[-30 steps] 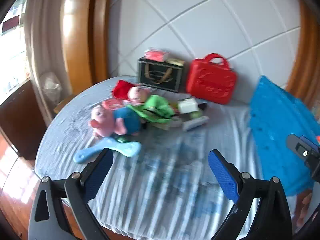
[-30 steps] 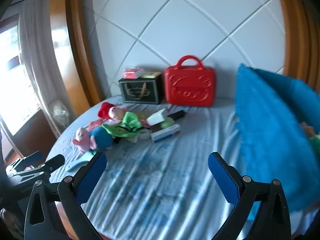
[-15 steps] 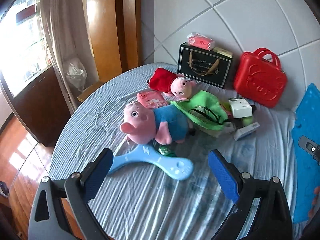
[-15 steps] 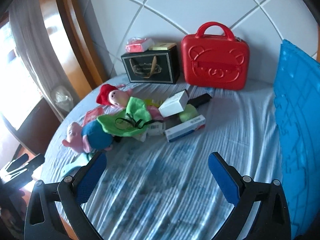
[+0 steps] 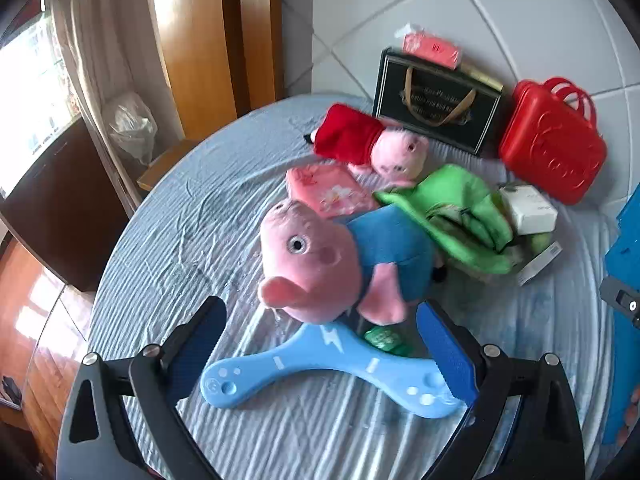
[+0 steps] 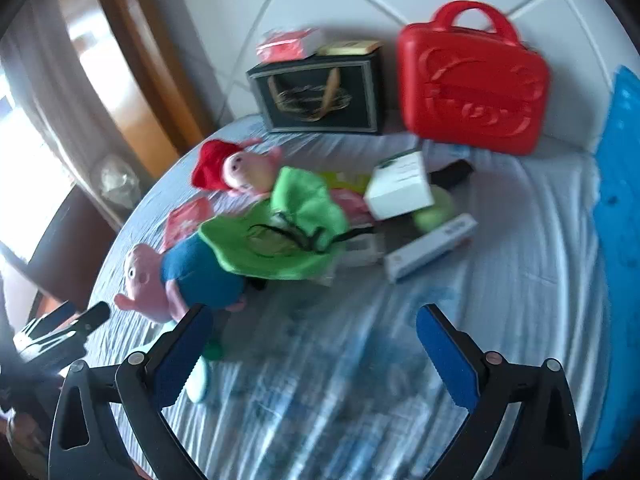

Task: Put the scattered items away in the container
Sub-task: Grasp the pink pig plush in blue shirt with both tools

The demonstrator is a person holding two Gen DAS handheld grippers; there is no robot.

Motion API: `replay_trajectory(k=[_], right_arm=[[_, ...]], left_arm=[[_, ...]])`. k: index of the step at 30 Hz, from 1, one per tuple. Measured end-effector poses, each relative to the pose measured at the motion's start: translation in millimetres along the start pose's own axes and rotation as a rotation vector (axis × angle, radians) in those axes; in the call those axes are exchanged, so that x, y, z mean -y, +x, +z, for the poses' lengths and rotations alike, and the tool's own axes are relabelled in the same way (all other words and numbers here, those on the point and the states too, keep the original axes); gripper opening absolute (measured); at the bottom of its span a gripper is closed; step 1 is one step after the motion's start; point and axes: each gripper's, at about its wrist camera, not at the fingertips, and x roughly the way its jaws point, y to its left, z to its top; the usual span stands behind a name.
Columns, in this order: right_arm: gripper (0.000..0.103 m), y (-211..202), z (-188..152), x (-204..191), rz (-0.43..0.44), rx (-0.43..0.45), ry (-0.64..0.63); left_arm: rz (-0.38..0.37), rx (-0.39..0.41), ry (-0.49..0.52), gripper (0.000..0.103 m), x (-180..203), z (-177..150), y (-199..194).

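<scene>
A pile of items lies on the striped bed sheet (image 5: 168, 240). A pink pig plush in blue (image 5: 336, 264) lies nearest, with a light blue boomerang toy (image 5: 320, 364) in front of it. My left gripper (image 5: 320, 356) is open, its jaws on either side of the boomerang, just above it. A second pig plush in red (image 5: 372, 140), a green cloth (image 5: 460, 212) and a white box (image 5: 528, 208) lie behind. My right gripper (image 6: 308, 352) is open and empty over bare sheet, short of the pile. A red case (image 6: 472, 80) stands shut against the wall.
A black gift bag (image 6: 320, 96) with small packets on top stands beside the red case. A blue textured pillow or mat (image 6: 620, 200) lies at the right. A long white box (image 6: 432, 248) and a pink pouch (image 5: 332, 192) lie in the pile. The bed edge drops to wooden floor at the left.
Both grippers have moved forward and down toward the pile. The left one now straddles the blue boomerang toy. Both stay open.
</scene>
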Motion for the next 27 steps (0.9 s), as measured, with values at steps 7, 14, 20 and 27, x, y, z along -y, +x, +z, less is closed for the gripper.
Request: replay_trajectory(k=[7,14,20,27], right_arm=[[0.102,67.3,-3.5,-48.6,0.110,-0.116,-0.077],[0.103,130.4,2.7,-78.7,0.196,-0.202,-0.069],[0.103,170.0,16.3,-96.7,0.210,-0.244,-0.081],[0.103,200.4,24.6,-100.2,0.230,-0.269,-0.110]], left_arm=[[0.028,-0.076,0.006,0.097,-14.8,-10.4,45.4],[0.016,-0.111,0.050,0.097,-13.2,-9.6,82.9],[-0.020,-0.146,0.051,0.097,-13.6,-4.2,110.4],[-0.068,-0.164,0.036,0.097,-16.0,4.3,135.7]])
